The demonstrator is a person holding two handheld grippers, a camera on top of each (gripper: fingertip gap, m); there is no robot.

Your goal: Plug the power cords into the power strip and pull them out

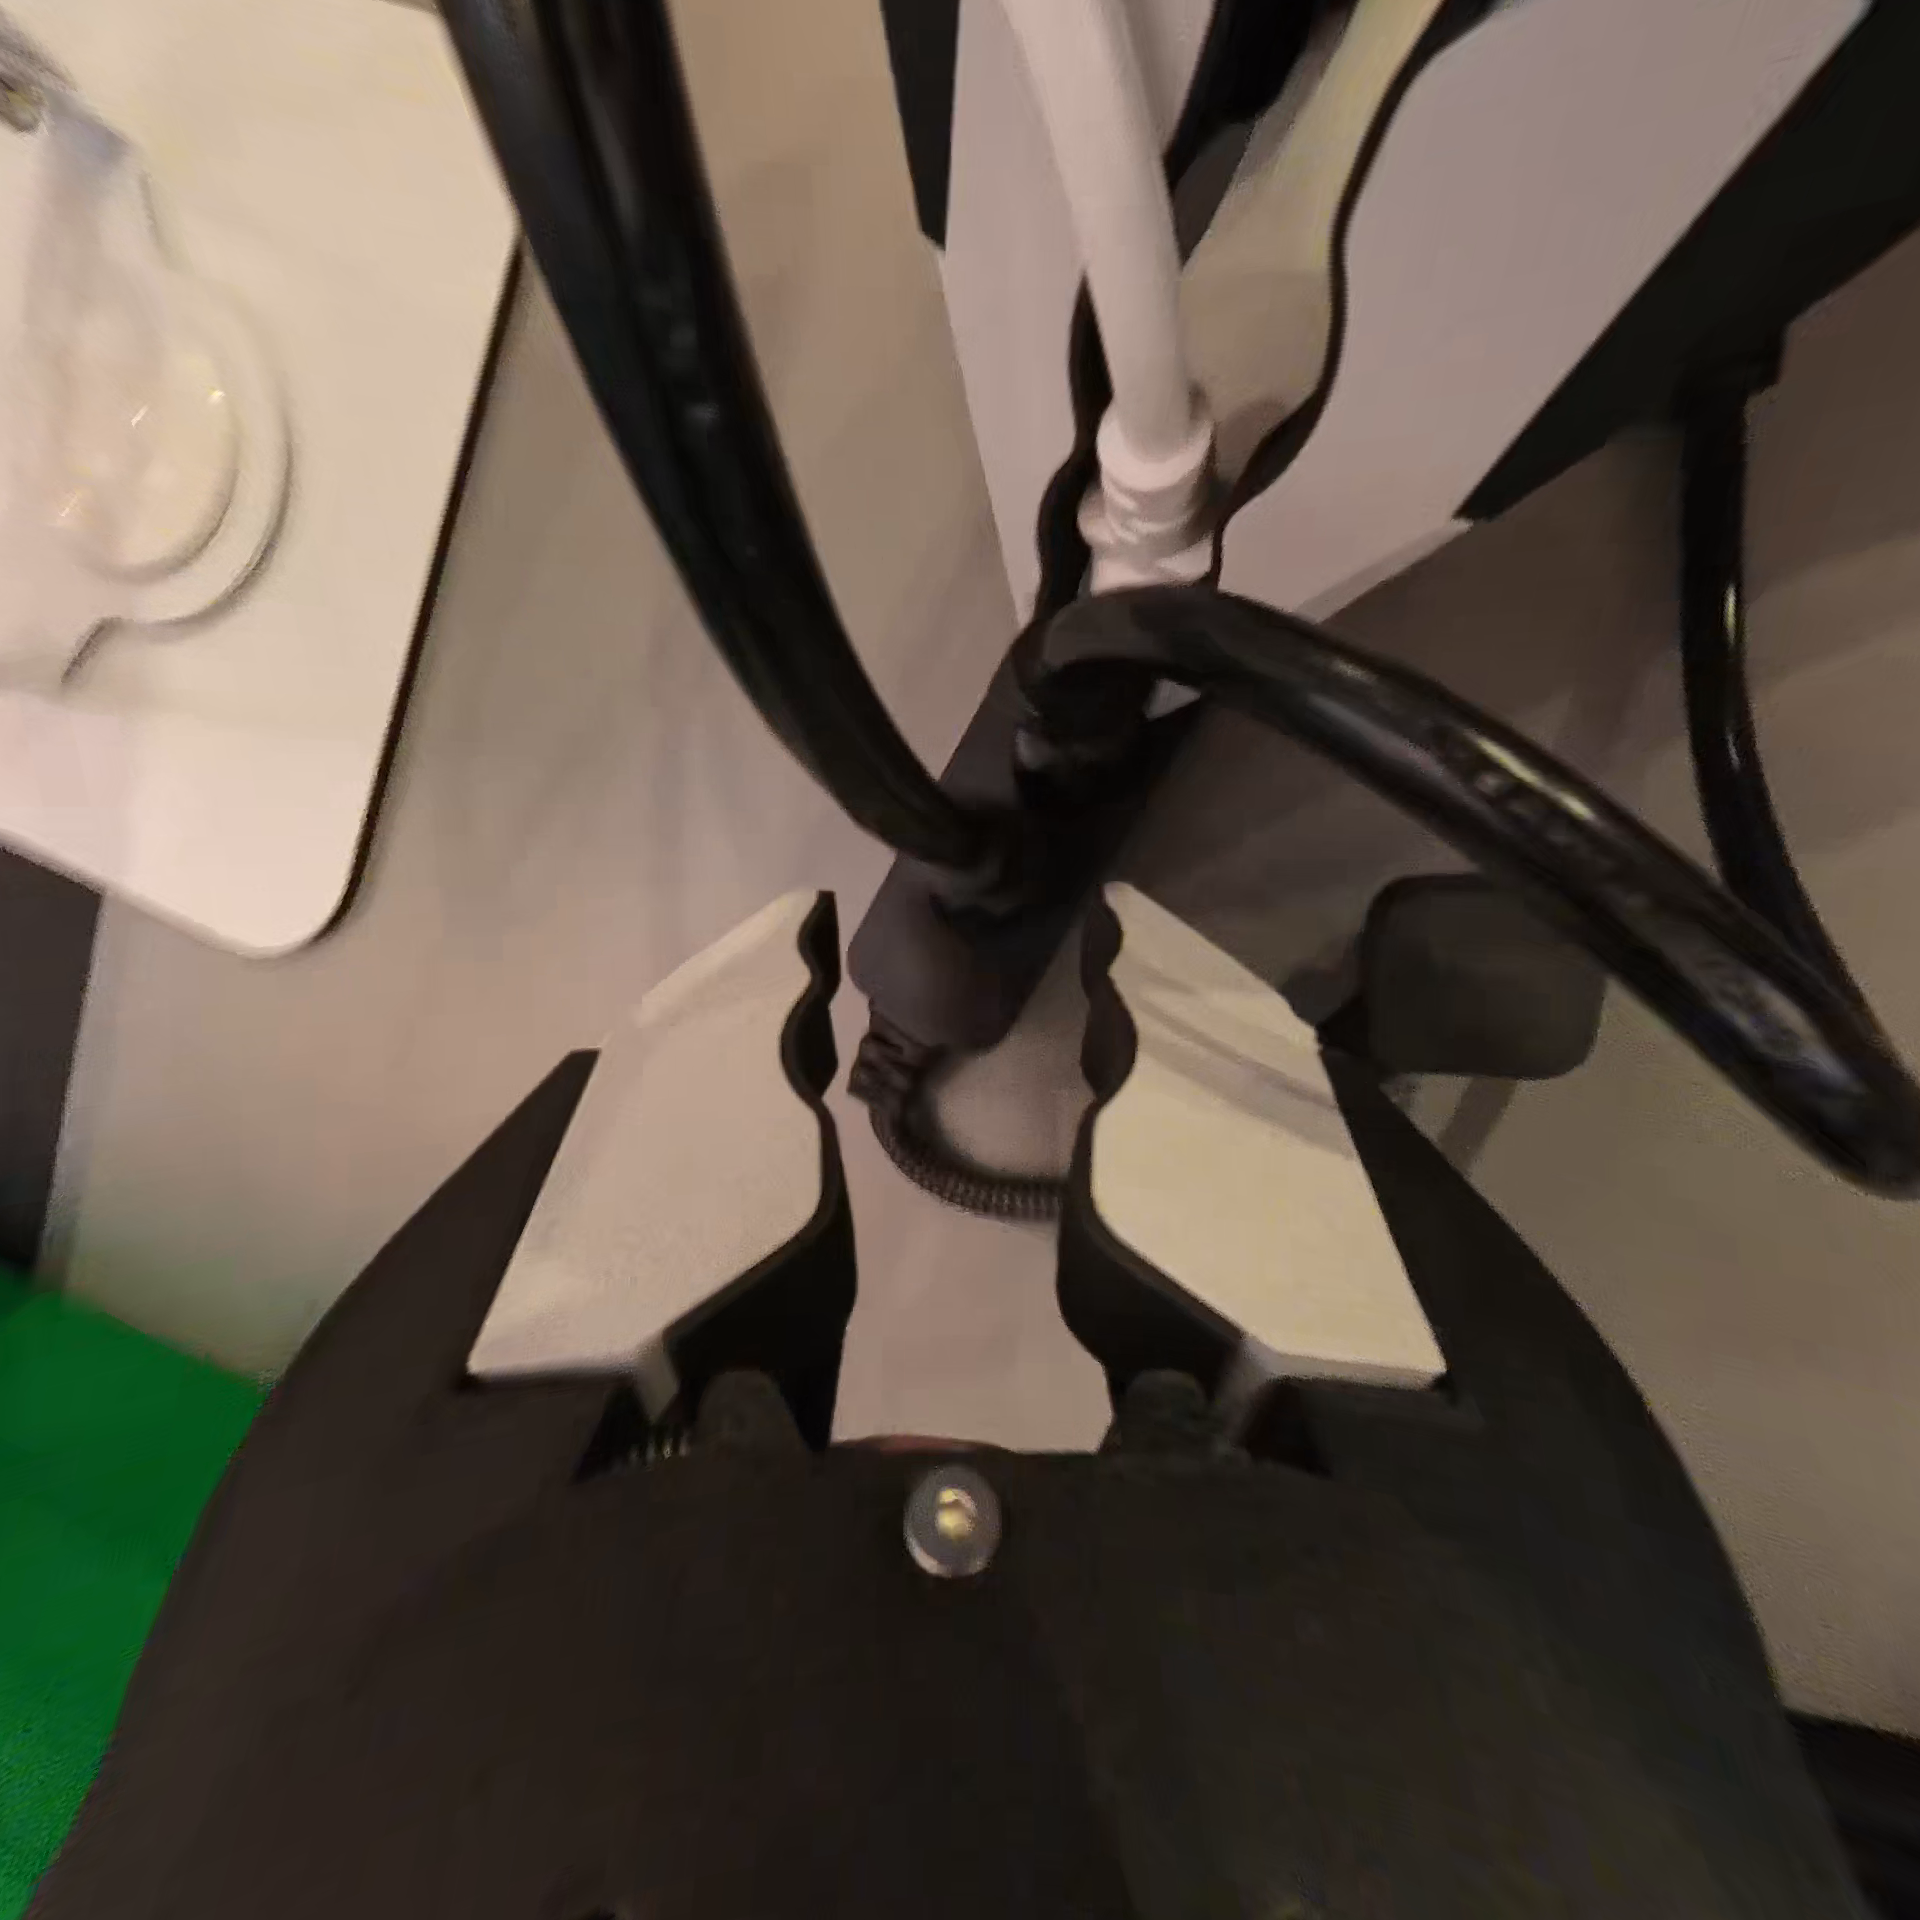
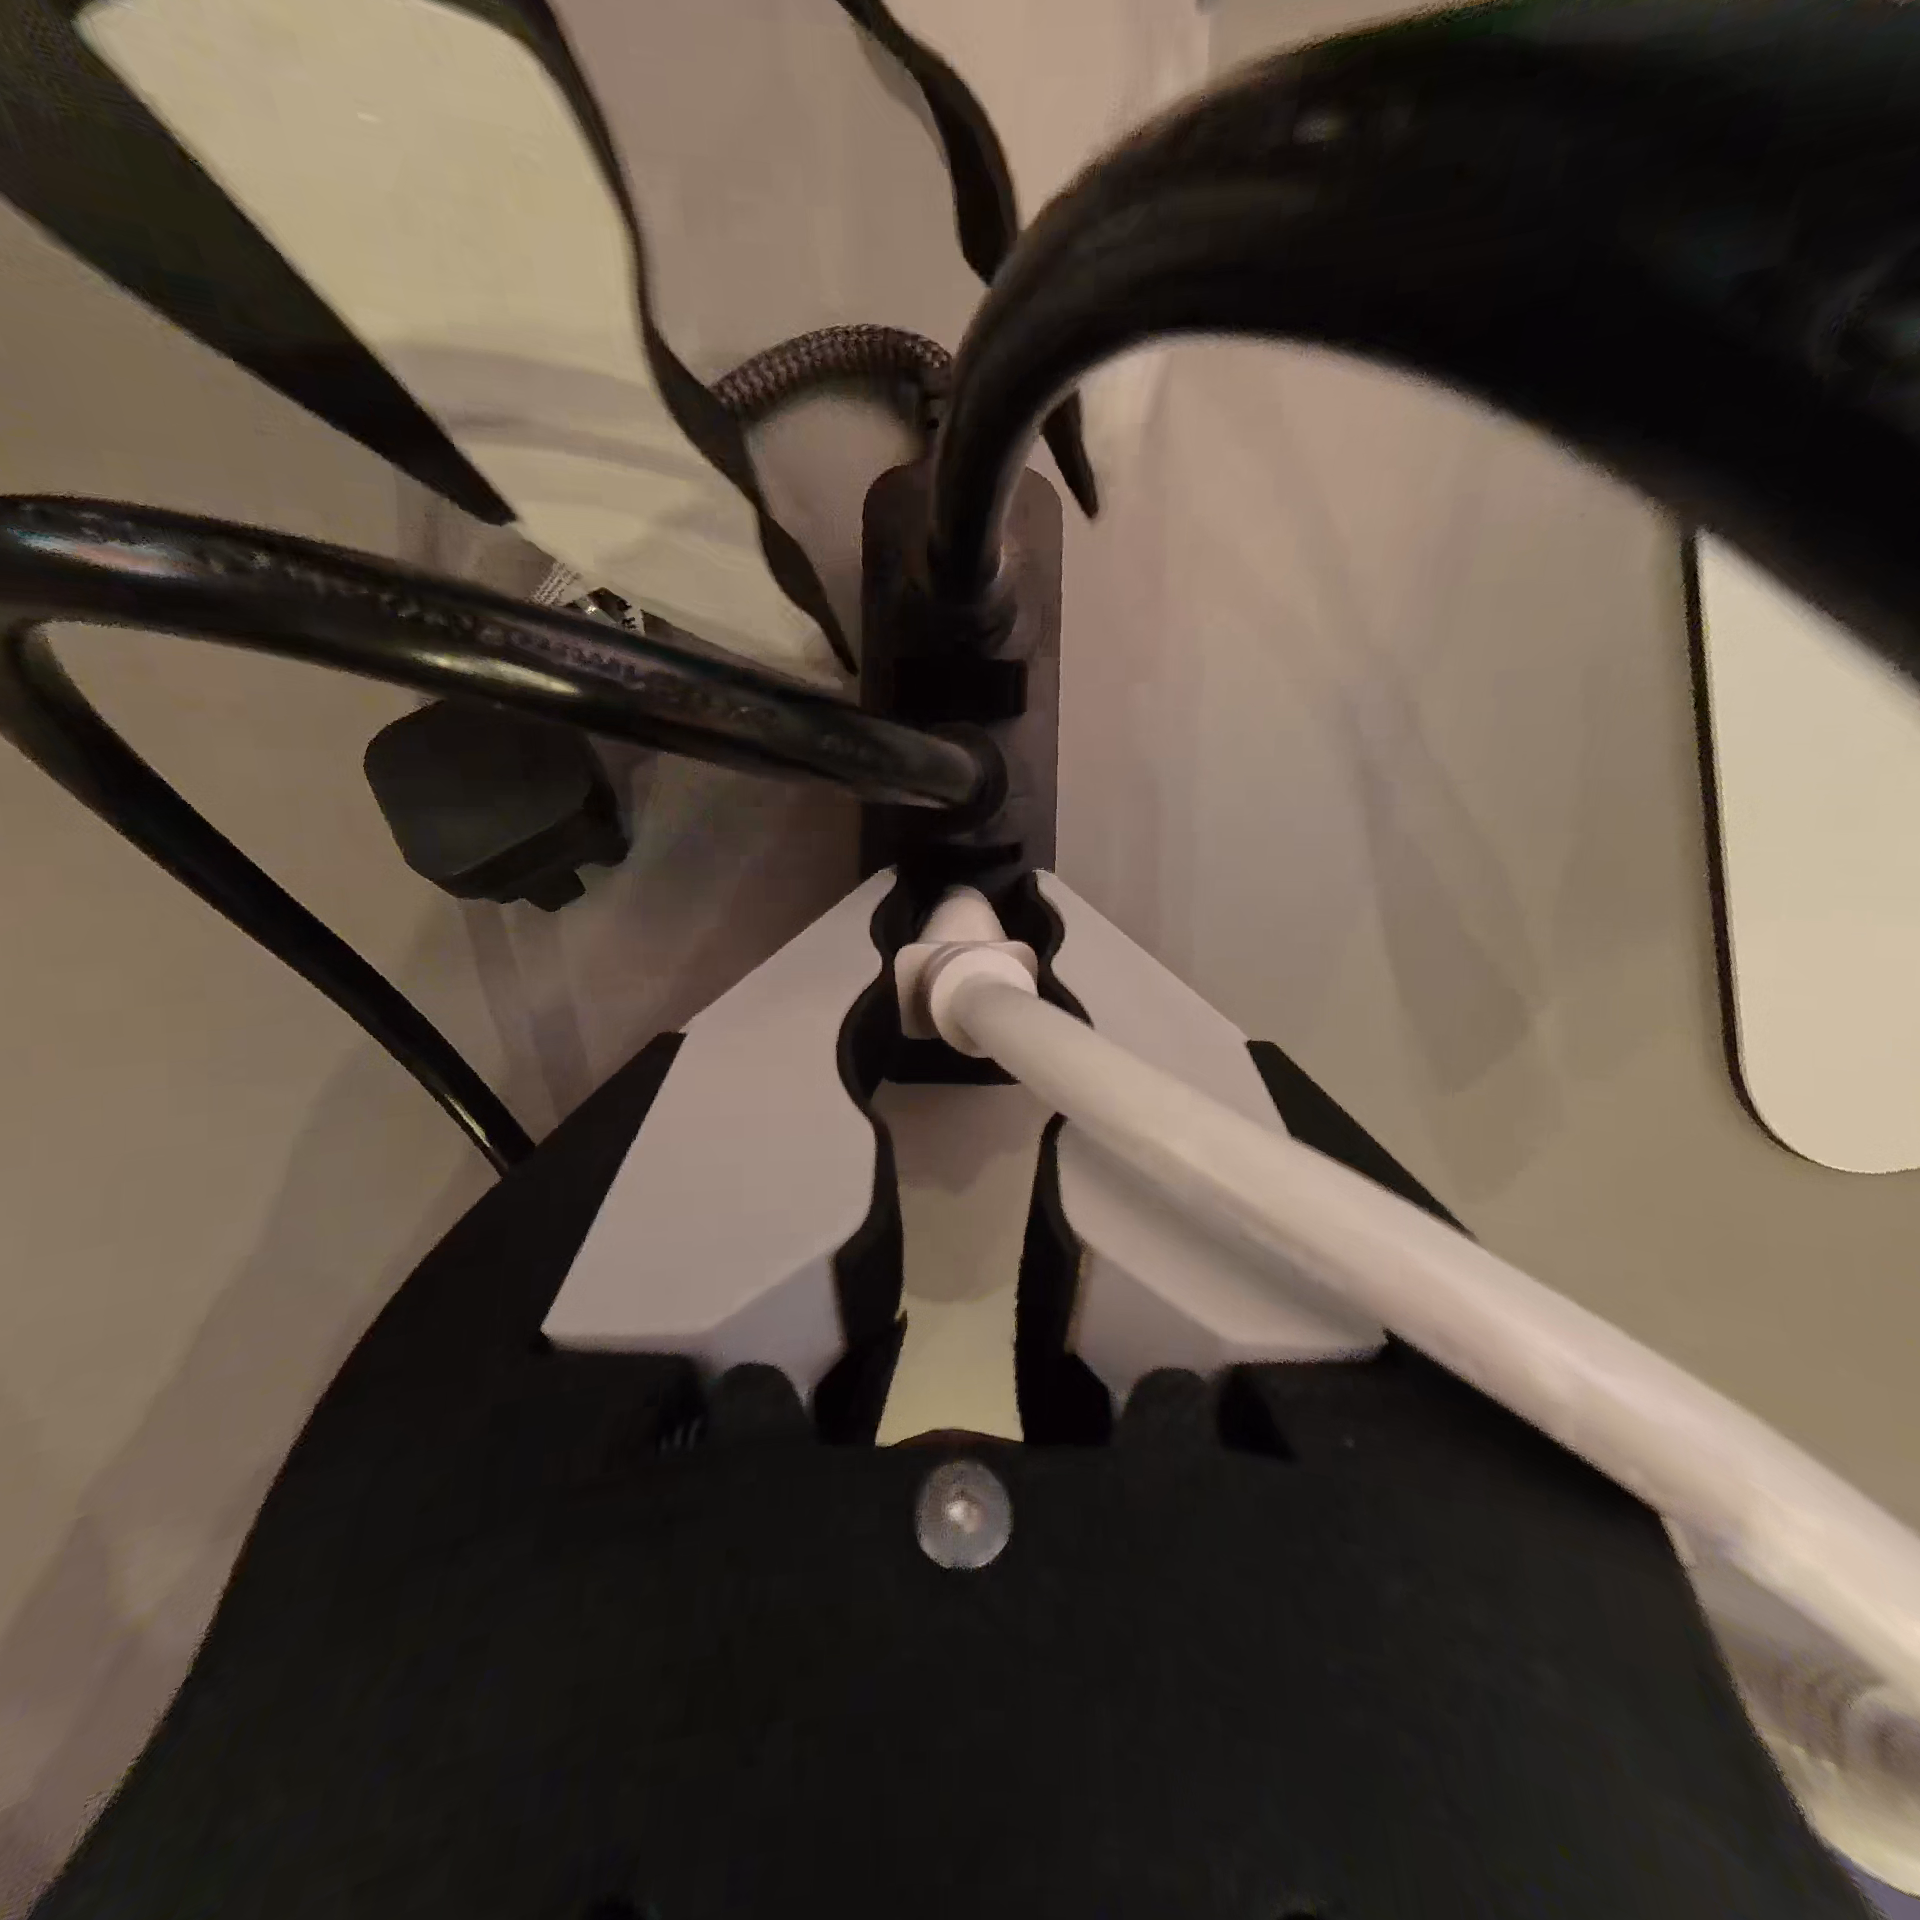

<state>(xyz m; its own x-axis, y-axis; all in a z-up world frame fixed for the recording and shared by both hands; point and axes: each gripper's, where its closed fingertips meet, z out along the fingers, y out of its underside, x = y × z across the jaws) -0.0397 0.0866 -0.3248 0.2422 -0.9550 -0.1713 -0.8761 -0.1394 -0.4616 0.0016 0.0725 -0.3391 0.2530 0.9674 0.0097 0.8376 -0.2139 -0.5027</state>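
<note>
A dark power strip [image 1: 920, 956] lies on the pale table, with its braided cable [image 1: 966, 1184] at the near end. My left gripper [image 1: 966, 914] is shut on that end of the strip. Two thick black cords [image 1: 727, 520] [image 1: 1455, 748] are plugged into the strip. Beyond them, my right gripper [image 2: 966, 894] is shut on a white plug [image 2: 961, 961] at the strip's [image 2: 1039, 582] other end; its white cord [image 2: 1247, 1174] trails back to the right. The white plug also shows in the left wrist view [image 1: 1148, 488]. I cannot tell how deep it sits in the socket.
A loose black plug [image 1: 1475, 977] lies on the table beside the strip, also seen in the right wrist view [image 2: 488, 810]. A white board [image 1: 260, 623] with a clear plastic object lies to the left. A green surface [image 1: 94, 1455] borders the table. One gripper's finger ends stand about 5 centimetres off the other's.
</note>
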